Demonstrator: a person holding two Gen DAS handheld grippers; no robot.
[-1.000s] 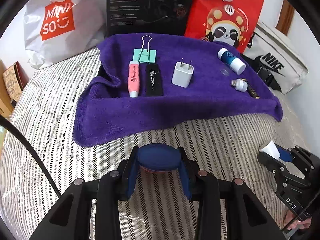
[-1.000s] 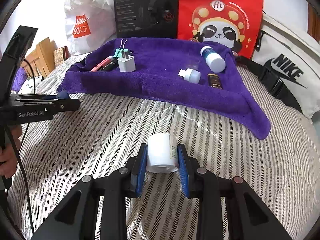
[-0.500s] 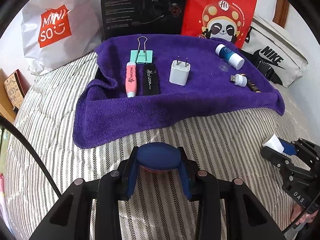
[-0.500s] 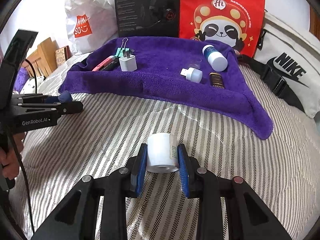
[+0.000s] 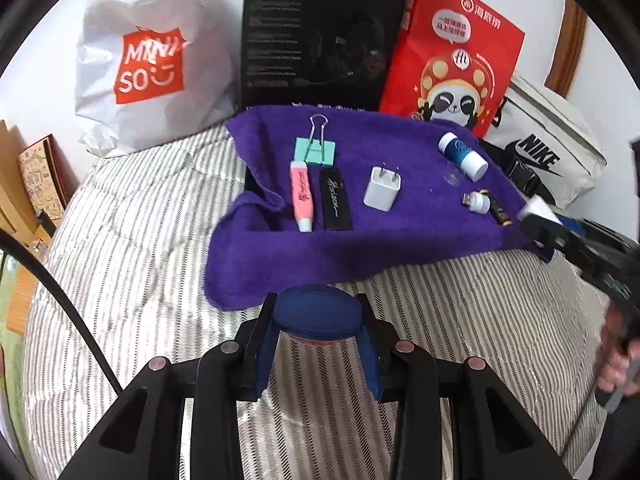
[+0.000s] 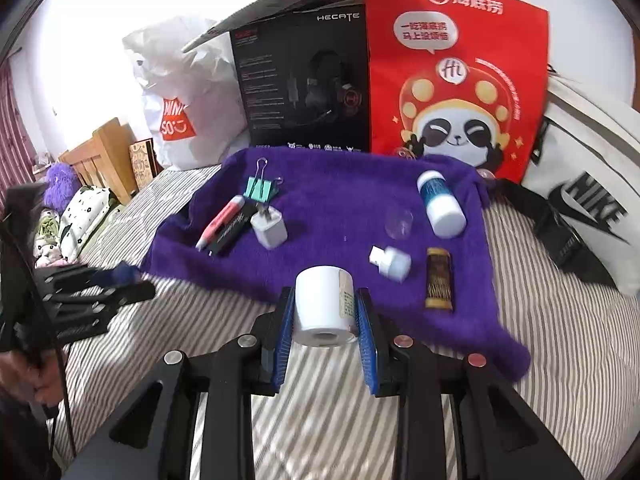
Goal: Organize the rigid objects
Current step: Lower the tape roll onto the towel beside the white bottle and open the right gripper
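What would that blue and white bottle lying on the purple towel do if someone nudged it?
The blue and white bottle lies on its side and looks round, so a sideways nudge would probably roll it. The purple towel is plush, which would likely slow it quickly. It looks like hard, smooth plastic: probably stiff, perhaps a little slippery to pinch.

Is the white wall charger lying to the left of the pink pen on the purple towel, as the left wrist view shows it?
No: the white wall charger lies to the right of the pink pen, with a black bar between them on the purple towel.

Purple towel (image 6: 336, 216), grey/wht striped bedding (image 6: 560, 360), red panda bag (image 6: 456, 80), mint binder clip (image 5: 315, 152).
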